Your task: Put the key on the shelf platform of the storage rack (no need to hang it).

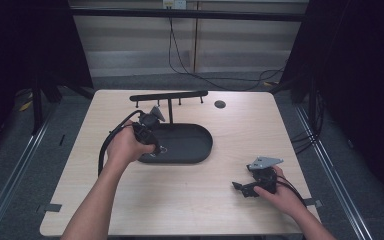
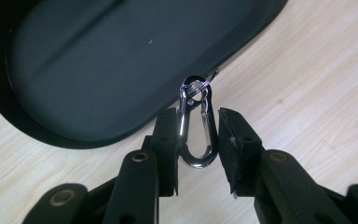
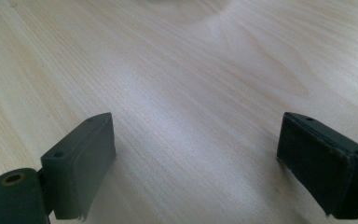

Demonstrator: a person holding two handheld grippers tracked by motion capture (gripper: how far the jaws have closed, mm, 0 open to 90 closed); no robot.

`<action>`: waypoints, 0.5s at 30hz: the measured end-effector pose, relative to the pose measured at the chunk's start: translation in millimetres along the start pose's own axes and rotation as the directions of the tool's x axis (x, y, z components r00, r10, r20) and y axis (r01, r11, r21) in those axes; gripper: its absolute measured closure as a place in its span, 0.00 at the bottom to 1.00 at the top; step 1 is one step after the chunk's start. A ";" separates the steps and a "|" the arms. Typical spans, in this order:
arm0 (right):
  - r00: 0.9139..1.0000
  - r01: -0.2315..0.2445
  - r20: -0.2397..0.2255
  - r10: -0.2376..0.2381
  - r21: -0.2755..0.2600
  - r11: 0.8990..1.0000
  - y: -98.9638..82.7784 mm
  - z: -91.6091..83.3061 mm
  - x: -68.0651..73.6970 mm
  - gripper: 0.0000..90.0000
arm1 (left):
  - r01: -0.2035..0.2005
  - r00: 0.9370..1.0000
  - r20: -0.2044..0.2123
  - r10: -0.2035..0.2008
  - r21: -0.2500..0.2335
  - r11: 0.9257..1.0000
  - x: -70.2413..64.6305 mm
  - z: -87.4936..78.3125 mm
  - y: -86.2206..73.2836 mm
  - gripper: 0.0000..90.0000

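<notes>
A silver carabiner [image 2: 196, 161] with a small key ring [image 2: 196, 85] at its far end sits between the jaws of my left gripper [image 2: 198, 113], which is shut on it. It hangs just past the near rim of a black oval tray [image 2: 98, 70], over the wooden table. In the high view the left gripper [image 1: 157, 148] is at the tray's [image 1: 205, 145] front left edge. My right gripper [image 1: 237, 187] rests low at the table's front right with its jaws wide apart. In the right gripper view the gripper [image 3: 196, 140] has only bare wood between its pads.
A black rack with hooks [image 1: 169, 95] stands behind the tray on a thin post. A small dark round disc [image 1: 220, 104] lies at the back of the table. Cables trail on the floor beyond the far edge.
</notes>
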State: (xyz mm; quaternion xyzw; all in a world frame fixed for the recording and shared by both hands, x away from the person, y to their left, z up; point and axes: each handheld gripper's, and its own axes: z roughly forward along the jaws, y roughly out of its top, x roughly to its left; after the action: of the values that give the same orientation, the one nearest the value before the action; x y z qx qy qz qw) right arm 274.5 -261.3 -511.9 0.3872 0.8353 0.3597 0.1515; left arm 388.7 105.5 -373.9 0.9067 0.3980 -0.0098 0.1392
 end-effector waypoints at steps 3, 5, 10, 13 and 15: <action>1.000 0.000 0.000 0.000 0.000 1.000 0.0 0.0 0.0 0.12 | 0.005 1.000 -0.002 -0.005 -0.002 1.000 0.8 0.9 1.0 0.77; 1.000 0.000 0.000 0.000 0.000 1.000 0.0 0.0 0.0 0.12 | 0.010 1.000 -0.005 -0.010 0.002 1.000 1.9 2.8 2.1 0.77; 1.000 0.000 0.000 0.000 0.000 1.000 0.0 0.0 0.0 0.12 | 0.018 1.000 -0.004 -0.018 -0.002 1.000 3.9 4.6 4.0 0.77; 1.000 0.000 0.000 0.000 0.000 1.000 0.0 0.0 0.0 0.12 | 0.023 1.000 -0.006 -0.023 -0.007 1.000 4.9 5.3 5.5 0.77; 1.000 0.003 0.000 -0.003 -0.002 1.000 0.0 0.1 -0.2 0.12 | 0.023 1.000 -0.009 -0.023 -0.010 1.000 5.7 5.3 6.4 0.77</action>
State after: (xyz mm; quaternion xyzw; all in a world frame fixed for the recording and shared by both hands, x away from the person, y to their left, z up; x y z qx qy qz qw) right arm 274.7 -261.4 -512.0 0.3860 0.8355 0.3602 0.1526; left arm 397.7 104.1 -378.1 0.9014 0.4091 -0.0050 0.1417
